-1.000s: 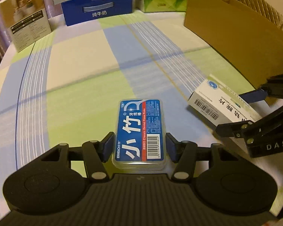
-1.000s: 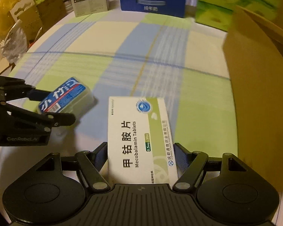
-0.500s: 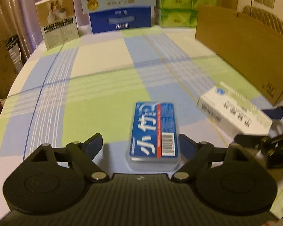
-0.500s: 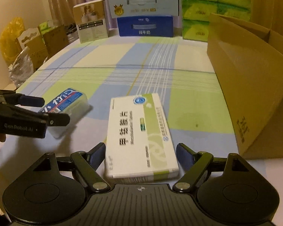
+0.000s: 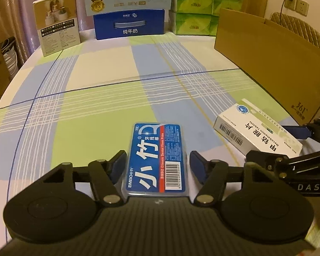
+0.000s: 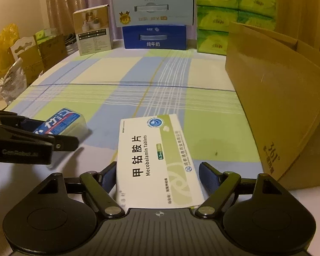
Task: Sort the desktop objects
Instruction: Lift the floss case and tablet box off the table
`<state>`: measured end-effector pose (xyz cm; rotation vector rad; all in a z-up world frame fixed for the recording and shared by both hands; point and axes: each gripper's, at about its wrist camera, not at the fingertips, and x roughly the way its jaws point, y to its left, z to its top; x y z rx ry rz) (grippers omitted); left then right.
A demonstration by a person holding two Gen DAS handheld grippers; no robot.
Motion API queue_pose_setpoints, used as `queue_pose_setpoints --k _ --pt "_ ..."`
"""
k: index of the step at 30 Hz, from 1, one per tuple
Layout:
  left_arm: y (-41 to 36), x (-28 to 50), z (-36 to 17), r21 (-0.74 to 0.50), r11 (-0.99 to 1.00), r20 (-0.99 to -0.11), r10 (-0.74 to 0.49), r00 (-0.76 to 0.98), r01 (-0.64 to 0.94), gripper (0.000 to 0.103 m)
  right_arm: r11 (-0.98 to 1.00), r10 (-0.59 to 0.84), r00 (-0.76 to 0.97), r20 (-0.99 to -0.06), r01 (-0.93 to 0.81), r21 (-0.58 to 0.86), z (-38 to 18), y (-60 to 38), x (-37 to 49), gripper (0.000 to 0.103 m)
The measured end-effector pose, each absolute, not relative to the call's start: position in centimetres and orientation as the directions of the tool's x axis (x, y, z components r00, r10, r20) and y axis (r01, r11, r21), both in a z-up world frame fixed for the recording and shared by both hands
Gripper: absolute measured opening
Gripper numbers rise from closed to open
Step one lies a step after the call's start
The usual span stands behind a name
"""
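the left tongs (image 5: 157, 163) stand parted around the blue floss-pick case (image 5: 156, 157), the blue pads just beside its long sides with slim gaps showing, so nothing is gripped. the right tongs (image 6: 157, 178) are likewise spread around the white tablet box (image 6: 154, 160); the left pad sits right at the box's edge (contact cannot be told), the right pad stands apart. both items lie flat on the checked desk (image 5: 96, 89), near each other. a brown cardboard box (image 6: 283, 98) stands at the right.
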<state>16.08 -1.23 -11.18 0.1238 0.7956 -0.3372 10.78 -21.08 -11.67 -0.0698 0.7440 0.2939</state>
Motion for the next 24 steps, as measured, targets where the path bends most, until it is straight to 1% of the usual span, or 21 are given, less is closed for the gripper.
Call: queue_pose_setpoints --k 4,9,14,19,24 --pt "-1.06 16.03 -11.37 -0.014 0.942 -0.724 -0.242 0.646 0.337 0.061 0.964 0.229 0.698 -0.678 -0.260 0.058 -11.63 -21.63 11.23 0.079" --pt "-0.97 16.11 -11.37 -0.024 0.946 -0.723 -0.241 0.648 0.325 0.061 0.961 0.243 0.700 -0.672 -0.266 0.070 -11.54 -21.73 11.41 0.079" --pt "-1.26 15.86 -11.38 -0.006 0.941 -0.723 -0.237 0.649 0.338 0.061 0.961 0.247 0.702 -0.667 -0.264 0.078 -11.44 -21.72 11.54 0.078" --pt "-1.31 15.78 -11.29 -0.007 0.943 -0.721 -0.236 0.651 0.333 0.061 0.959 0.243 0.701 -0.670 -0.277 0.058 -11.42 -21.44 11.45 0.071" --pt "-1.41 15.68 -11.16 -0.007 0.943 -0.723 -0.235 0.650 0.334 0.061 0.960 0.232 0.706 -0.669 -0.278 0.040 -11.31 -21.15 11.24 0.069"
